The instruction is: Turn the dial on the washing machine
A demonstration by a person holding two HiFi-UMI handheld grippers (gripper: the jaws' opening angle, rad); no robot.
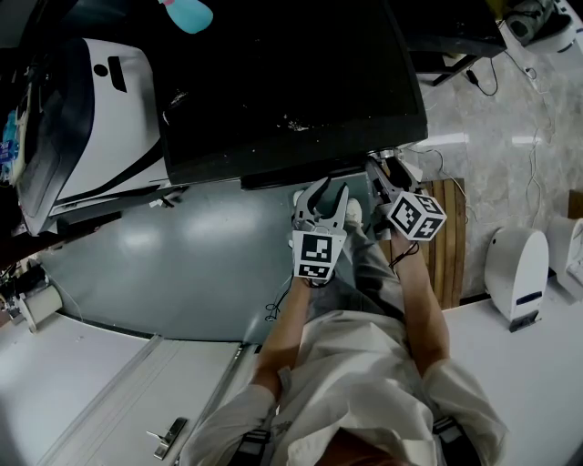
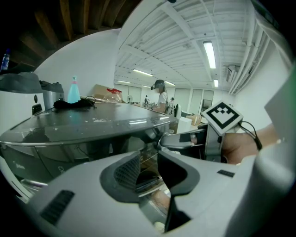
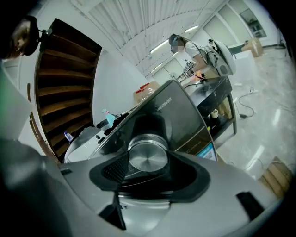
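Note:
The washing machine (image 1: 291, 82) is a dark unit seen from above, and its front edge faces me. Its round brushed-metal dial (image 3: 148, 156) sits on the dark sloping control panel (image 3: 180, 115). My right gripper (image 3: 149, 167) is shut on that dial, one pad on each side of it. In the head view the right gripper (image 1: 381, 173) reaches under the machine's front lip, which hides the dial. My left gripper (image 1: 325, 196) hangs just to its left, open and holding nothing. The left gripper view shows the left gripper (image 2: 148, 173) below the lid, with the right gripper's marker cube (image 2: 222, 115) beside it.
A white appliance (image 1: 100, 118) stands left of the washing machine. A blue spray bottle (image 1: 187, 14) rests on top at the back. A wooden slatted platform (image 1: 451, 237) and white devices (image 1: 516, 268) lie to the right. Cables (image 1: 537, 82) trail over the pale floor.

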